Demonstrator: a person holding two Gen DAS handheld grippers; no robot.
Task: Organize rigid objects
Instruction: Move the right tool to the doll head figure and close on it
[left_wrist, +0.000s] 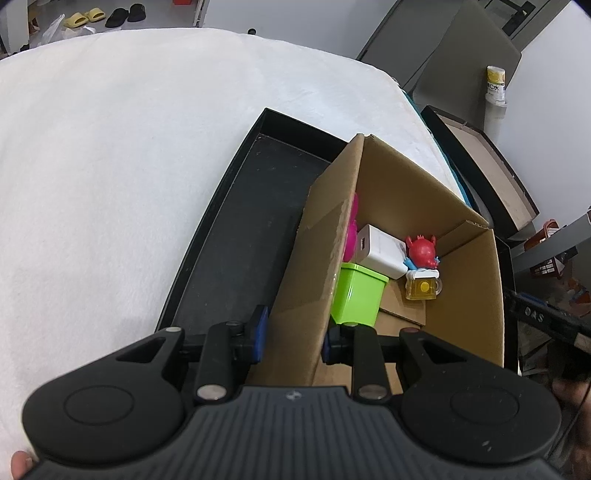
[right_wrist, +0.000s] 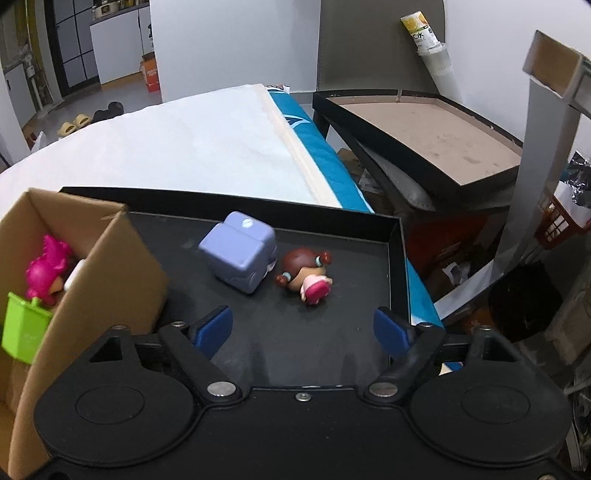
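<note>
left tongs (left_wrist: 291, 338) clamped on cardboard box (left_wrist: 369, 206) wall; right tongs (right_wrist: 303, 328) wide over black tray (right_wrist: 397, 258).

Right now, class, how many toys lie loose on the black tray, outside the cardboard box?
2. A lavender cube sits mid-tray, and a brown-haired doll lies just right of it. The cardboard box may hide more tray behind it.

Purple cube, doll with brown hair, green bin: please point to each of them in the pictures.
purple cube (right_wrist: 238, 256), right wrist view, its front face.
doll with brown hair (right_wrist: 301, 267), right wrist view, its head.
green bin (left_wrist: 356, 297), left wrist view, its side wall.
</note>
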